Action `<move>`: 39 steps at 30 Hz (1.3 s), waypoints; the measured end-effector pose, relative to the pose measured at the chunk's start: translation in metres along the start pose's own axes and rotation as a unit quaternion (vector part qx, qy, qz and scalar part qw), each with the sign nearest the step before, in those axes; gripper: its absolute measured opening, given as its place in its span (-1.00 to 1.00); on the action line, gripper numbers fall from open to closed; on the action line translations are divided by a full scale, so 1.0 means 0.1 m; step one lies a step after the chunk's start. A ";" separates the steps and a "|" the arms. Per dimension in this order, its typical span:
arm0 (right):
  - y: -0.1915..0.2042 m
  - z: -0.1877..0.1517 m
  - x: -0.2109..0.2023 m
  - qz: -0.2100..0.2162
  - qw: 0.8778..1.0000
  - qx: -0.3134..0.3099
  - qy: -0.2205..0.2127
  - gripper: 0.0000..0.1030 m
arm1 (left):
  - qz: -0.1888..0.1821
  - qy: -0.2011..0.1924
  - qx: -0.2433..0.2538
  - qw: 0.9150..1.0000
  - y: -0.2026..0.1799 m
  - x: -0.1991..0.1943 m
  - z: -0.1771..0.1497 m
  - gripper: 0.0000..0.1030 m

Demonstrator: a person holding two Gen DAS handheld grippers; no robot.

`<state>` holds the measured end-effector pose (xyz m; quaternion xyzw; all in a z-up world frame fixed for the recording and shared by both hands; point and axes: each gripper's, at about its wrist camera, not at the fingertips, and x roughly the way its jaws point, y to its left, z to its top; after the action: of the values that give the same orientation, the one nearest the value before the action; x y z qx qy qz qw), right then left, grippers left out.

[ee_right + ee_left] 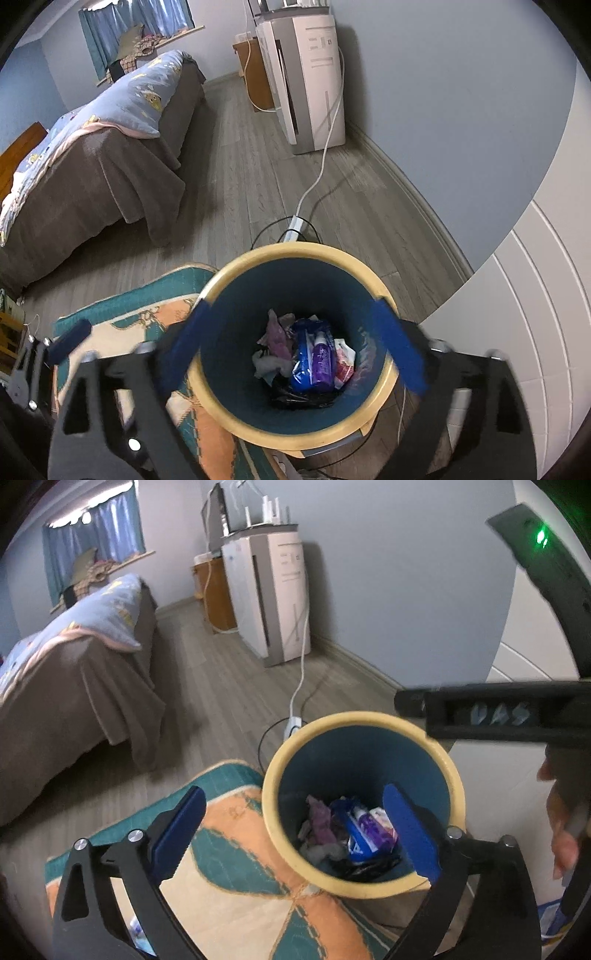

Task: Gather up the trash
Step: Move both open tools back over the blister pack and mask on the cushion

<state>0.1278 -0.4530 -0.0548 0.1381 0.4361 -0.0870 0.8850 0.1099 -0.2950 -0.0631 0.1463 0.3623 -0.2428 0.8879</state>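
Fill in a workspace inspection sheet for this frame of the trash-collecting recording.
Surface: grey wood-plank floor, partly covered by a teal, orange and cream patterned rug.
Job's things: round bin with a cream rim and blue inside; in it lie a purple bottle, a blue wrapper, crumpled scraps and a black bag.
Clutter: nothing clear; small items at the picture edges are too cut off to name.
Grippers: left gripper open, empty; right gripper open, empty, above the bin.
Cables: white cord runs to a power strip behind the bin.
Surroundings: bed with brown cover, white appliance, blue walls.
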 end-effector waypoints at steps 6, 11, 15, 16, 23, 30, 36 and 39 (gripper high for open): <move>0.18 0.01 -0.15 -0.015 1.000 -0.019 -0.003 0.89 | 0.023 -0.004 0.000 1.000 0.15 -0.26 -0.13 0.87; 0.38 -0.04 -0.24 -0.024 0.999 -0.037 0.001 0.89 | 0.040 -0.014 -0.006 0.999 0.39 -0.58 -0.24 0.88; 0.59 -0.14 -0.34 -0.013 0.999 -0.051 0.001 0.89 | 0.061 -0.016 -0.020 0.998 0.66 -0.85 -0.37 0.88; 0.65 -0.18 -0.37 -0.013 0.998 -0.057 0.002 0.89 | 0.067 -0.016 -0.027 0.997 0.74 -0.92 -0.41 0.88; 1.10 -0.42 -0.59 0.006 0.996 -0.091 -0.001 0.89 | 0.092 -0.017 -0.058 0.994 1.18 -1.35 -0.66 0.89; 1.54 -0.68 -0.72 0.018 0.992 -0.123 0.000 0.89 | 0.110 -0.019 -0.106 0.988 1.57 -1.74 -1.00 0.89; 1.83 -0.91 -0.70 0.016 0.987 -0.156 0.016 0.89 | 0.134 0.002 -0.136 0.982 1.85 -1.80 -1.34 0.89; 1.97 -1.01 -0.65 0.015 0.985 -0.171 0.028 0.89 | 0.142 0.009 -0.147 0.979 1.96 -1.81 -1.47 0.89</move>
<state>0.0667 -0.2322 -0.0283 -0.0061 0.4669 0.0061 0.8843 0.0187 -0.0070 -0.0196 0.0665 0.3773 -0.0569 0.9219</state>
